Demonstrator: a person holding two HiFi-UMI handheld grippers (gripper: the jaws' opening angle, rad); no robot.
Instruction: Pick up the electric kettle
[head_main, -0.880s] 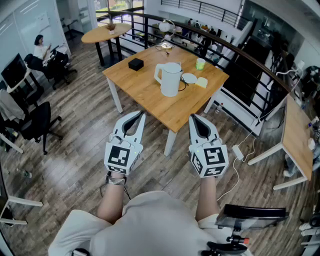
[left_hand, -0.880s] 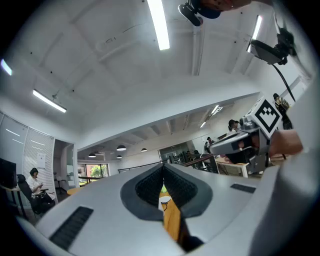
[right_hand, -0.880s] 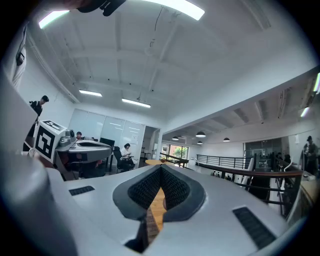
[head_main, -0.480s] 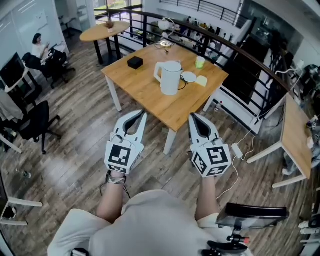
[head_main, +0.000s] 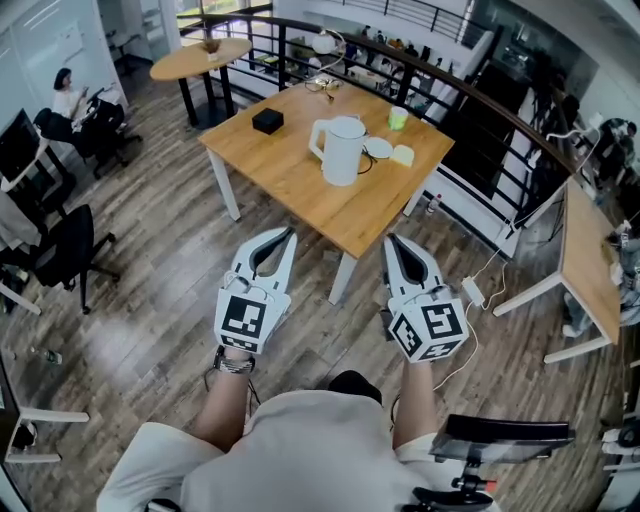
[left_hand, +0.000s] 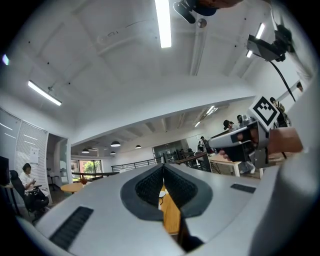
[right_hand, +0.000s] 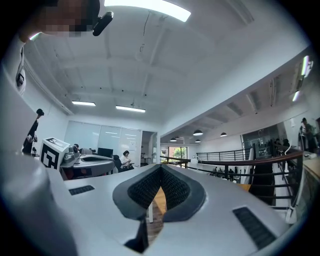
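Drifting slightly lower in the head view than a moment ago, the left gripper is hanging clenched and empty, short of the wooden table's near corner. The white electric kettle is standing upright mid-table, with a green cup beyond it, contents unseen. The right gripper is hovering clenched and empty near that corner.

Head view count: there was one electric kettle, one black box and one green cup. Wooden tables were three: square table, round table, long desk at right. Grippers were two: left gripper, right gripper. One black office chair was clearly countable, plus one seated person.
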